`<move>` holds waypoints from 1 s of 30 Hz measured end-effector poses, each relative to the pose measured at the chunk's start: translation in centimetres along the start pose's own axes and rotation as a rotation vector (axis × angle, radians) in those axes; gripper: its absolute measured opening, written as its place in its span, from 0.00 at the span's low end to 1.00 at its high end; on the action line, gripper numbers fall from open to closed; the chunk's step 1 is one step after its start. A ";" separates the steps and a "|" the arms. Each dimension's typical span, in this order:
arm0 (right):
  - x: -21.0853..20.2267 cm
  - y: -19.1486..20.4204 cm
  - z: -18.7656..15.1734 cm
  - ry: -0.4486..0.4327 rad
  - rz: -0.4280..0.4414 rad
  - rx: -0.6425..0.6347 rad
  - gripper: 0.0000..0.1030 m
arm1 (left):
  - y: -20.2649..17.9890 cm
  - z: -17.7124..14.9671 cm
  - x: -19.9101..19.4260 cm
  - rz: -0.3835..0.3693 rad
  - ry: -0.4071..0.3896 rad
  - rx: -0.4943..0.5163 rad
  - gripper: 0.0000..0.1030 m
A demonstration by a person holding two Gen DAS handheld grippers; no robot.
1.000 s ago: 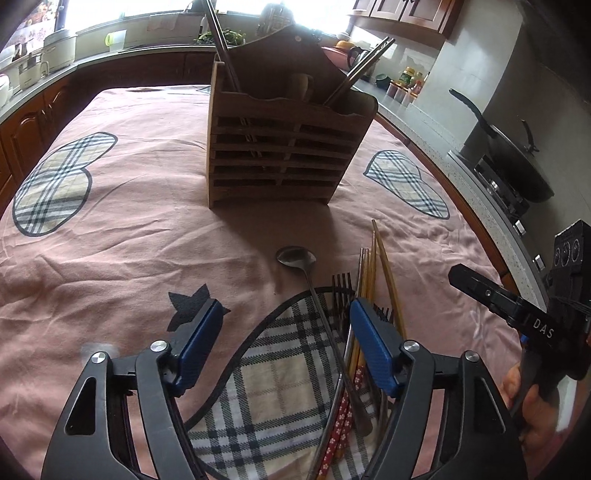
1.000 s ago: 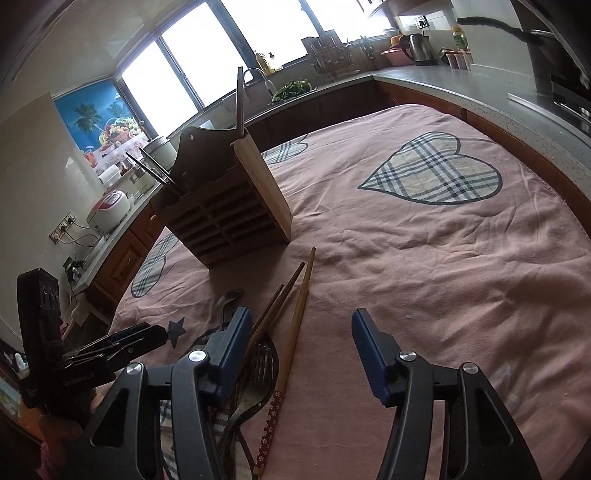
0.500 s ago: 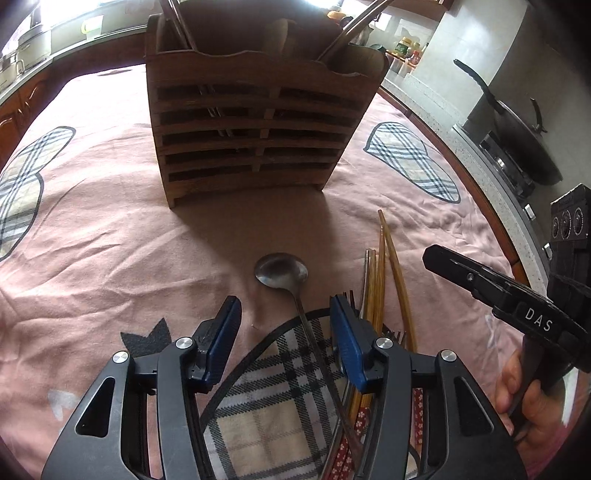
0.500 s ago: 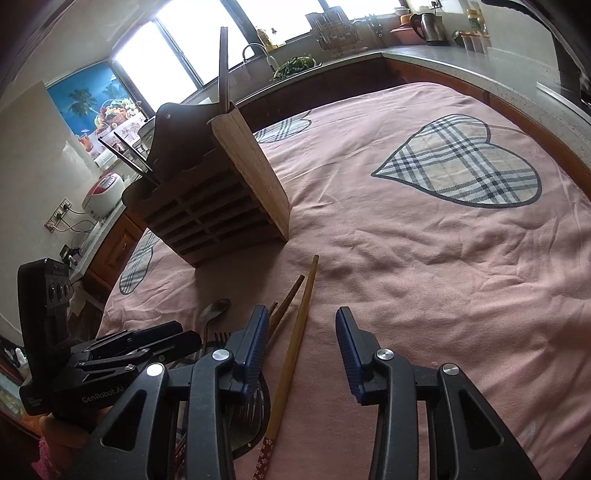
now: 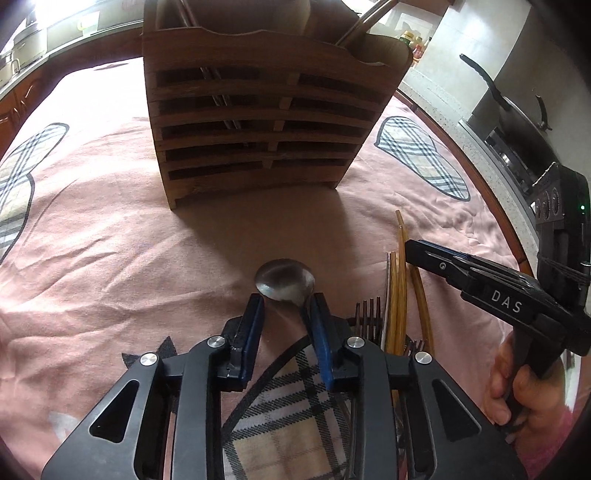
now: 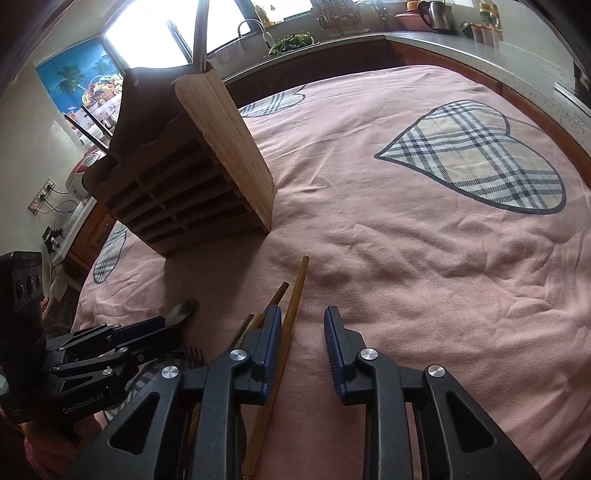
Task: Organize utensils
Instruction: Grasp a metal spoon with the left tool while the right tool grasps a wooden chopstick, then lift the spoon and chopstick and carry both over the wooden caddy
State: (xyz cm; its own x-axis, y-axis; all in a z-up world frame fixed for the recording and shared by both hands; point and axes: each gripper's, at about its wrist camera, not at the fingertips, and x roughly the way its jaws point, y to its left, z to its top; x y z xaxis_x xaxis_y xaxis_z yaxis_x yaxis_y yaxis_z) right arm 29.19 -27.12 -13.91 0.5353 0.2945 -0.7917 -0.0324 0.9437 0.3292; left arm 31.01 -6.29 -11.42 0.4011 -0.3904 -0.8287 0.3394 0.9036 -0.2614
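A metal spoon [image 5: 286,282] lies on the pink cloth, bowl toward the wooden utensil holder [image 5: 266,122]. My left gripper [image 5: 286,308] is low over the spoon's neck, jaws narrowed but still apart, the handle beside the right pad. Wooden chopsticks [image 5: 400,280] and forks [image 5: 367,314] lie to its right. In the right wrist view my right gripper [image 6: 303,325] is open, low on the cloth, with one chopstick [image 6: 291,317] just inside its left finger [image 6: 271,332]. The holder [image 6: 207,162] stands ahead on the left, and the spoon's bowl [image 6: 181,312] shows by the left gripper [image 6: 147,328].
The holder has utensils standing in its compartments. A pink tablecloth [image 6: 406,258] with plaid hearts [image 6: 480,155] covers the table. A counter with a pan [image 5: 517,107] runs along the right; a sink and kettle [image 6: 432,14] stand at the back.
Both grippers have moved forward and down toward the utensils. The left jaws have narrowed around the spoon's neck. The right jaws have narrowed beside the chopstick.
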 end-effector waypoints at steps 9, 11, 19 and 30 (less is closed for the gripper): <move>1.4 1.4 1.1 0.026 -0.028 -0.055 0.20 | 0.5 0.3 -0.2 -0.008 0.020 -0.001 0.20; 1.7 1.6 1.4 0.032 -0.024 -0.058 0.20 | 0.1 0.5 0.1 0.004 0.023 0.016 0.20; 2.6 3.1 1.3 0.058 0.052 -0.073 0.06 | 0.5 -0.1 -0.3 0.019 0.014 0.029 0.06; 0.0 5.9 1.3 0.009 0.256 -0.073 0.05 | 3.9 -1.8 -3.4 0.029 -0.047 -0.047 0.04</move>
State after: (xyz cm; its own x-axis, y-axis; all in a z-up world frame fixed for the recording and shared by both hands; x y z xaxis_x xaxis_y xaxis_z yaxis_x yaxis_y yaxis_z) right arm 30.11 -21.76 -11.31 0.4944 0.5263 -0.6918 -0.2272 0.8464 0.4816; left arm 29.41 -1.14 -10.46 0.4499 -0.3704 -0.8126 0.2867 0.9217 -0.2614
